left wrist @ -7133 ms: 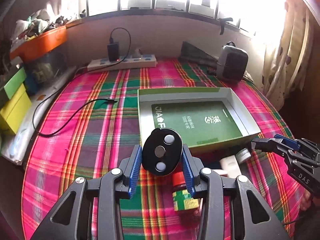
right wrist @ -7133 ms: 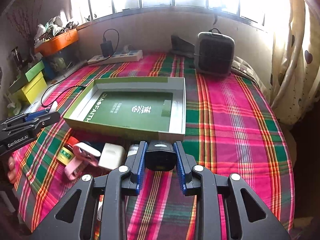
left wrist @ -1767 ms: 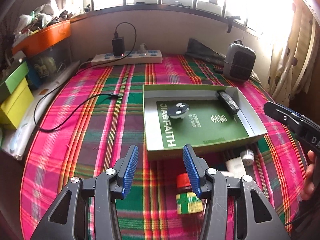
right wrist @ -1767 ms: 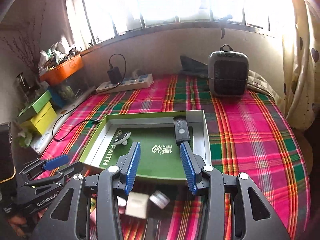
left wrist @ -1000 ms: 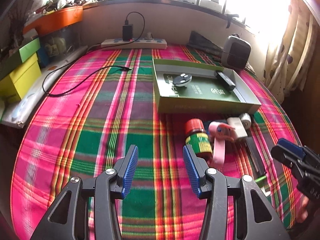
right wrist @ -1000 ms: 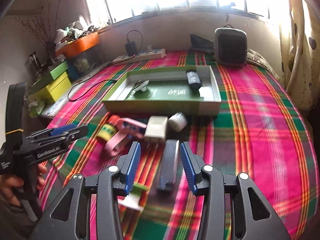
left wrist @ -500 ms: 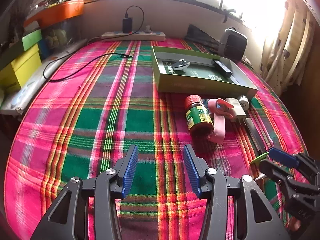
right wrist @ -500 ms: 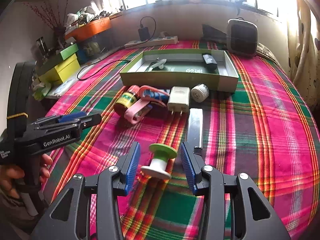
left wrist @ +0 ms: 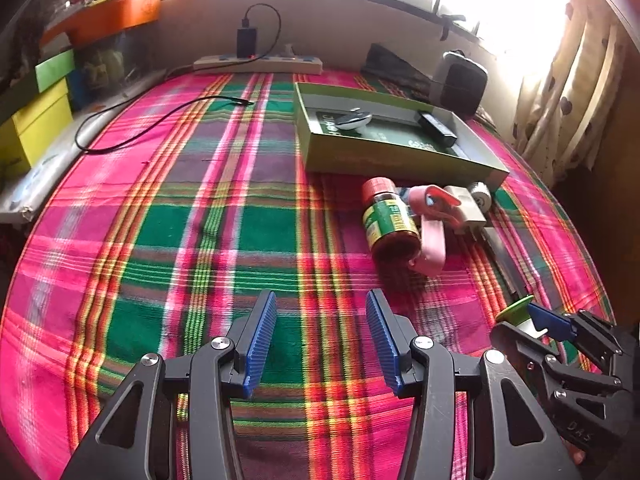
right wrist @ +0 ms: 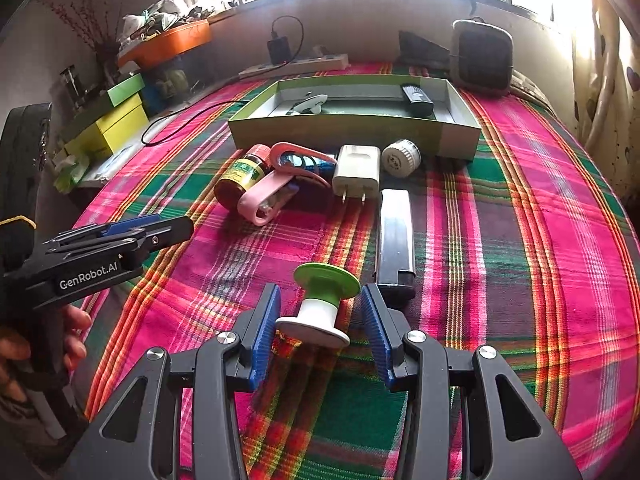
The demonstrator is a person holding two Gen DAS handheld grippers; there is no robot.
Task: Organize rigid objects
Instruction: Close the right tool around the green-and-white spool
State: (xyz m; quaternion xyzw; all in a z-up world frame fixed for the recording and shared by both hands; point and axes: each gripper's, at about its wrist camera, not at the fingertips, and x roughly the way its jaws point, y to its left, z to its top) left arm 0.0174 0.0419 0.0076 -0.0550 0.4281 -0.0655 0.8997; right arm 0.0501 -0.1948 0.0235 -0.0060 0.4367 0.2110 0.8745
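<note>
A green-and-white spool [right wrist: 320, 304] lies on the plaid cloth between the fingers of my right gripper [right wrist: 320, 292], which stands open; the pads do not press it. My left gripper [left wrist: 320, 300] is open over bare cloth, nothing between its fingers. Ahead lie a red-capped bottle [right wrist: 240, 176], a pink clip-like tool [right wrist: 268, 192], a white charger [right wrist: 357, 170], a white round knob [right wrist: 401, 157] and a flat black bar [right wrist: 394, 236]. Behind them the green box [right wrist: 352, 132] holds a round black remote [left wrist: 352, 118] and a black stick [left wrist: 436, 124].
A power strip [left wrist: 256, 65] with a black cable [left wrist: 160, 120] lies at the back. A dark heater [right wrist: 482, 56] stands behind the box. Yellow and green boxes [left wrist: 32, 128] are stacked at the left edge. A curtain [left wrist: 568, 100] hangs at the right.
Both grippers let the remote and the stick go in the box, then drew back and sank. The spool has come between my right gripper's fingers.
</note>
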